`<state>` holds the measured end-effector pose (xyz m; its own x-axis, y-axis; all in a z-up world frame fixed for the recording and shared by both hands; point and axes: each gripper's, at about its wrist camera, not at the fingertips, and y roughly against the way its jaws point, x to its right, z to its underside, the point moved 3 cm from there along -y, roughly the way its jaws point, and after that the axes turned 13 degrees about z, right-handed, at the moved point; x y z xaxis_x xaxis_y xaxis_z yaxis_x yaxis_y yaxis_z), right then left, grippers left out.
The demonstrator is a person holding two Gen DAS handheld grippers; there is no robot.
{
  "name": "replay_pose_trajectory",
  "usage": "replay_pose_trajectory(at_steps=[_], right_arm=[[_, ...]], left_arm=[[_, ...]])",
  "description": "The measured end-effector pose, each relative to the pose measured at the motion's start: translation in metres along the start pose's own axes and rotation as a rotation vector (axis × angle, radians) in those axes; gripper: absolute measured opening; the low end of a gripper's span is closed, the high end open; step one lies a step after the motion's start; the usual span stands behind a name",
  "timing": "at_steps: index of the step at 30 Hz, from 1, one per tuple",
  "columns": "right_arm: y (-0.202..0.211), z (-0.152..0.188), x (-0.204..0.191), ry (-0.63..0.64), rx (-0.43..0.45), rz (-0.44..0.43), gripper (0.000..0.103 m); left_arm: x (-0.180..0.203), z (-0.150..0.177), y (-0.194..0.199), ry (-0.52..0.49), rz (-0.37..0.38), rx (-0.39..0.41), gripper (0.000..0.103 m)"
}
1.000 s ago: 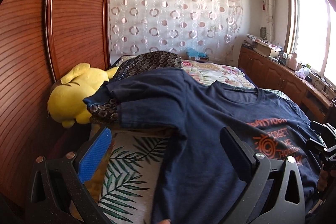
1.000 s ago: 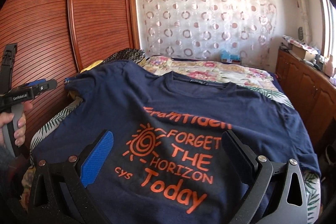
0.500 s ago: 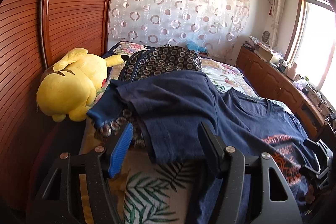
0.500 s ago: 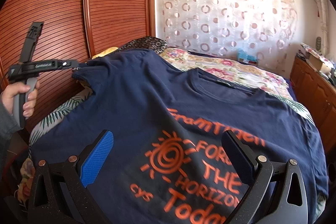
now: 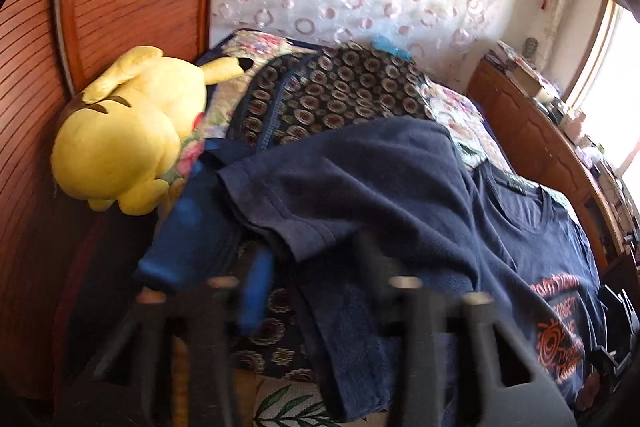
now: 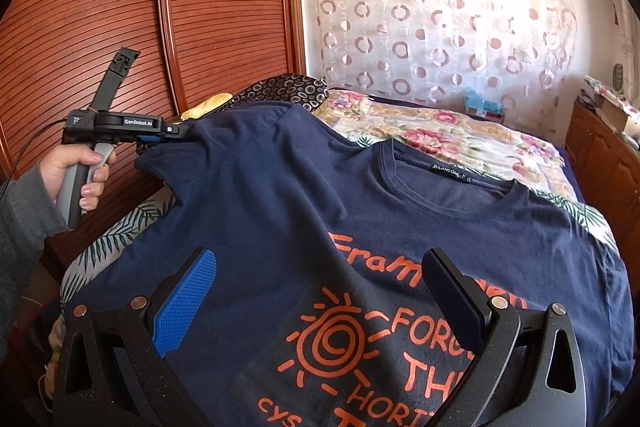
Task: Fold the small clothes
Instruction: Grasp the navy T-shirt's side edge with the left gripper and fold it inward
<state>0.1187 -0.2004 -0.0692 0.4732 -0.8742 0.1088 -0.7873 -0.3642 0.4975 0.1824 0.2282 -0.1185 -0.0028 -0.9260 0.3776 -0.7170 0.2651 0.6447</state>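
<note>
Right wrist view shows the left tool (image 6: 176,131) pinching the t-shirt's (image 6: 280,219) sleeve while the right tool (image 6: 320,291) hangs spread; a shallow pinch could slip, I judge.

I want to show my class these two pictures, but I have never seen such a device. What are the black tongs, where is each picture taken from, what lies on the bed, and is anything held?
There is no robot here. A person holds a pair of hand-operated tongs in each hand, and each pair carries a wide-angle camera looking forward along its two fingers. So each picture is one tool's own view, with that tool's fingers at the bottom edge.

On the bed lies a navy T-shirt with orange lettering. A yellow plush toy rests against the wooden wardrobe.

The right-hand view shows the left tongs, gripped by the left hand, at the shirt's sleeve. They seem to be closing on it, but blur in their own view leaves that unsure. The right tongs are wide open over the print, holding nothing.
</note>
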Motion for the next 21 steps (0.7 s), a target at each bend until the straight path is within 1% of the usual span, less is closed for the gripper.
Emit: replay_pose_trajectory(at_steps=[1, 3, 6, 8, 12, 16, 18, 21], right_arm=[[0.000, 0.001, -0.001, -0.002, -0.002, 0.000, 0.103], [-0.001, 0.002, 0.000, -0.007, -0.004, 0.004, 0.103], [-0.002, 0.002, 0.002, -0.028, -0.007, 0.007, 0.103], [0.000, 0.002, 0.005, -0.042, -0.005, 0.013, 0.103], [0.008, 0.000, 0.015, -0.070, 0.015, 0.040, 0.103], [0.018, -0.001, 0.029, -0.101, 0.039, 0.079, 0.103], [0.022, 0.000, 0.036, -0.121, 0.047, 0.096, 0.103], [0.026, 0.006, 0.044, -0.148, 0.048, 0.116, 0.103]], left_arm=[[0.002, -0.001, 0.000, -0.013, -0.007, 0.004, 0.014], [0.011, -0.003, 0.004, -0.062, 0.003, 0.022, 0.007], [0.024, -0.008, 0.014, -0.112, -0.011, 0.057, 0.005], [0.036, -0.012, 0.020, -0.134, 0.013, 0.076, 0.004], [0.079, -0.018, 0.032, -0.222, 0.062, 0.102, 0.004], [0.130, -0.021, 0.037, -0.303, 0.126, 0.103, 0.004], [0.156, -0.018, 0.037, -0.344, 0.169, 0.096, 0.004], [0.187, -0.009, 0.031, -0.397, 0.207, 0.071, 0.004]])
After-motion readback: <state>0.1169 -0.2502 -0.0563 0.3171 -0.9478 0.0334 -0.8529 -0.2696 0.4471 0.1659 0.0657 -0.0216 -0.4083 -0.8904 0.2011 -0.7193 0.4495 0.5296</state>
